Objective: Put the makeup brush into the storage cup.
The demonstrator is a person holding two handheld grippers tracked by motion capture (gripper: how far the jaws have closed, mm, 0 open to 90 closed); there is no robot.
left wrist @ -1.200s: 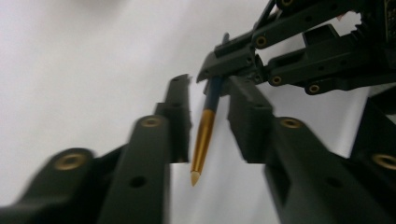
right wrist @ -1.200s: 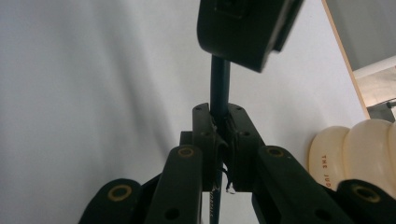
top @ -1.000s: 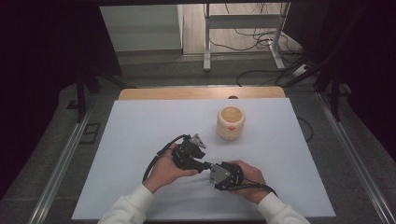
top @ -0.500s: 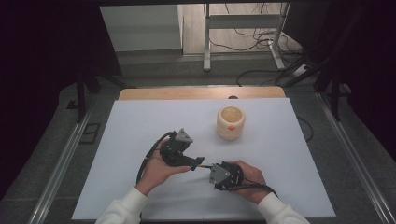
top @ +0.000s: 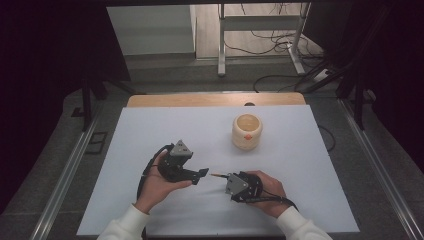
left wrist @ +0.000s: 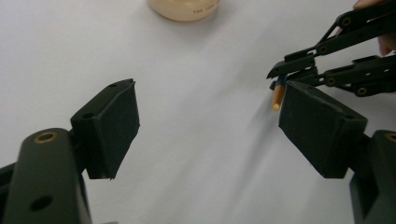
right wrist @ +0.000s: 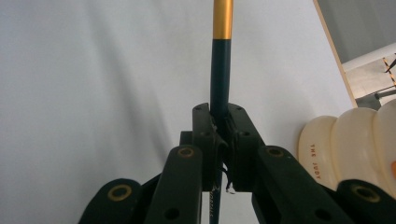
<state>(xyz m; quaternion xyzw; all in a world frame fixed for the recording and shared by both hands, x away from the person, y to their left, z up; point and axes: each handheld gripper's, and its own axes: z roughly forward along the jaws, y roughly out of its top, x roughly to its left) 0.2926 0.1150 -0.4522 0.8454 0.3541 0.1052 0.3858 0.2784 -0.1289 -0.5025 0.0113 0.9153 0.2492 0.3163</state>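
The pen (right wrist: 221, 60), dark-barrelled with a gold end, is held level above the white counter (top: 150, 130), clamped in the right tongs (top: 223, 176). The left tongs (top: 204, 172) are spread wide and empty just beside its tip. A handover seems in hand; next, the cream pot (top: 247, 131) likely awaits it.

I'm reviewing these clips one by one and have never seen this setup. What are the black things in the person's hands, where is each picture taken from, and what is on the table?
A person holds a hand-operated clamp tool in each hand. The high view looks down on a white table. The other two views come from cameras riding on each tool. The left gripper is open and empty. The right gripper is shut on a pen, dark with a golden end, which points toward the left gripper. A cream ribbed cup stands farther back on the table.
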